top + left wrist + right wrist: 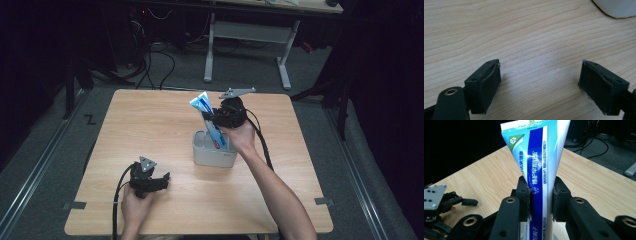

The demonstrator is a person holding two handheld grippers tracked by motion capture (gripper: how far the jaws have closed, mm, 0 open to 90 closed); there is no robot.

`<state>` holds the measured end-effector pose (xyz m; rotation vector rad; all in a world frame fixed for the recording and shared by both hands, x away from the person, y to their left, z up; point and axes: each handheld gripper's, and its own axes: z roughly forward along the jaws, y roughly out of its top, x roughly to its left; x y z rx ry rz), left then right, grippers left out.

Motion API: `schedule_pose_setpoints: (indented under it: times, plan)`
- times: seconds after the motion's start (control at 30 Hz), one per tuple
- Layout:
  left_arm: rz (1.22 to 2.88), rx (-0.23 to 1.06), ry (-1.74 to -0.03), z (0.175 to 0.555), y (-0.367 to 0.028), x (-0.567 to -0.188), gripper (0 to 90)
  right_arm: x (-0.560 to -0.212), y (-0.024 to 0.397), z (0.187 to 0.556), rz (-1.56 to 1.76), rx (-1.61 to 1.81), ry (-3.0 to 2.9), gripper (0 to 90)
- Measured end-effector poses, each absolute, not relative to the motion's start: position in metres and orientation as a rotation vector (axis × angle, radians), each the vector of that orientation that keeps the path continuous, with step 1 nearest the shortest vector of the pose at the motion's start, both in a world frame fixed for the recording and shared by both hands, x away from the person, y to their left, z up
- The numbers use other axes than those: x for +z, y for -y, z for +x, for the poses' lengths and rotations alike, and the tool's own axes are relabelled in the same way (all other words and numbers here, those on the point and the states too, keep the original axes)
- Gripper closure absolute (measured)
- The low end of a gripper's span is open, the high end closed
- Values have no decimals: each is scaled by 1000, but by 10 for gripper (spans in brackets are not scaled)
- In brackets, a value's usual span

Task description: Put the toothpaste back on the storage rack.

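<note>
A blue and white toothpaste tube [209,120] stands tilted, its lower end inside a white cup-like holder [212,155] at the middle of the wooden table [150,125]. My right gripper [215,119] is shut on the tube's middle. In the right gripper view the pads [525,195] press on both sides of the tube [536,165], whose flat crimped end points up. My left gripper [159,181] rests low over the table near the front left, open with nothing between its fingers [485,82]. A corner of the white holder [616,7] shows at the top right of the left gripper view.
Dark floor, cables and a white-legged desk [250,45] lie beyond the table's far edge. Bare wood [531,37] stretches between my left gripper and the holder. The left gripper [439,202] also appears at the lower left of the right gripper view.
</note>
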<state>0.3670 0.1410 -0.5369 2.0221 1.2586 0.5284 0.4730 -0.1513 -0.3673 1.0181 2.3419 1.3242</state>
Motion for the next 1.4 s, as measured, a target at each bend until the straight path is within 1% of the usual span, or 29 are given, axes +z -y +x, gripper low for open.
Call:
schedule_pose_setpoints:
  times: [1.4]
  plan:
    - [2021,526,-1259,367,-141,-537,179,-380,167,464,1007,1295,-2335,720]
